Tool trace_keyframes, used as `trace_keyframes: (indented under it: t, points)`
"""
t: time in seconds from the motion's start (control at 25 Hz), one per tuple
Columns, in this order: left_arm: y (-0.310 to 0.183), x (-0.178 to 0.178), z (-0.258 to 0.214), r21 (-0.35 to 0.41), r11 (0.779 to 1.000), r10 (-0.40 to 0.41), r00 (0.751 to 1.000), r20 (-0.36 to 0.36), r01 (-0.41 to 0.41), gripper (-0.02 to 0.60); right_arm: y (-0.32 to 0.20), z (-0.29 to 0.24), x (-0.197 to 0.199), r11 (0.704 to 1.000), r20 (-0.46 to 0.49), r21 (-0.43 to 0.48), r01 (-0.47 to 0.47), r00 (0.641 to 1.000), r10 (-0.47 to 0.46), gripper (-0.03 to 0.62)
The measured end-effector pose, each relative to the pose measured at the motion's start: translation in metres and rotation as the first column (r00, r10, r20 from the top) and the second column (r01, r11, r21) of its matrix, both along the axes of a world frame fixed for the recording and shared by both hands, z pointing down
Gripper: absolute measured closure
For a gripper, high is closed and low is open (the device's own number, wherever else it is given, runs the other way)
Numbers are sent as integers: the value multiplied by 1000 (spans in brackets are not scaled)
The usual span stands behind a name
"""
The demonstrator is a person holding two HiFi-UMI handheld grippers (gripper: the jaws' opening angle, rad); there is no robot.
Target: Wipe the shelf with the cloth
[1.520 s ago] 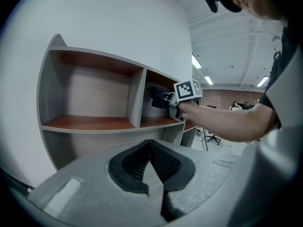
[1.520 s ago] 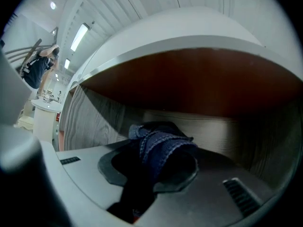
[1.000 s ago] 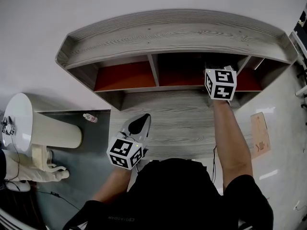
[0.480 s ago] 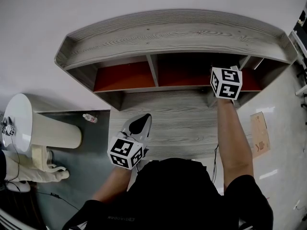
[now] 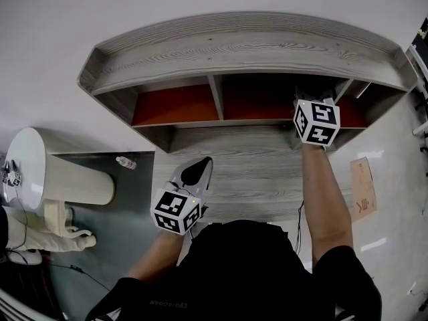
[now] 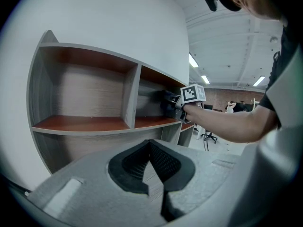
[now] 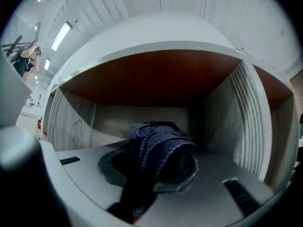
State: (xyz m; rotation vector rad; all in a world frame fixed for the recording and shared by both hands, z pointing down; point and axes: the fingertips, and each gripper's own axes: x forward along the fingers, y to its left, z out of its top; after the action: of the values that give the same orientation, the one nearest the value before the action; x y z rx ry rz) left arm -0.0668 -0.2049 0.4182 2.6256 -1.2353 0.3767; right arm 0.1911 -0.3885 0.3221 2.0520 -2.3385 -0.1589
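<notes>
The grey wood shelf unit has red-floored compartments. My right gripper reaches into the compartment right of the centre divider, with its tips hidden in shadow in the head view. In the right gripper view that gripper is shut on a bunched dark blue cloth, close to the compartment's back wall. My left gripper hangs low in front of the unit, away from the shelves. Its jaws meet at the tips with nothing between them. The left gripper view shows the right gripper inside the shelf.
A vertical divider separates the left and middle compartments. A side wall stands close on the cloth's right. A white rounded object and a small bottle lie on the floor at left. A brown cardboard piece lies at right.
My right gripper with the cloth has shifted a little to the right inside the compartment. The left gripper has stayed where it was.
</notes>
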Motion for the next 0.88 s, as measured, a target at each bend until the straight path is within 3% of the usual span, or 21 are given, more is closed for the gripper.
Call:
trace_keyframes:
  t: [0.32, 0.64, 0.88]
  points:
    - [-2, -3, 3, -10, 1000, -4, 1000, 3, 4, 574, 9, 17, -57, 992, 46, -26, 127, 991, -126, 499]
    - [-3, -13, 4, -14, 999, -29, 1000, -2, 28, 574, 8, 42, -141, 949, -19, -93, 302, 952, -305, 499]
    - [-2, -23, 7, -21, 998, -57, 998, -11, 57, 574, 2, 44, -177, 927, -63, -106, 359, 928, -367, 499]
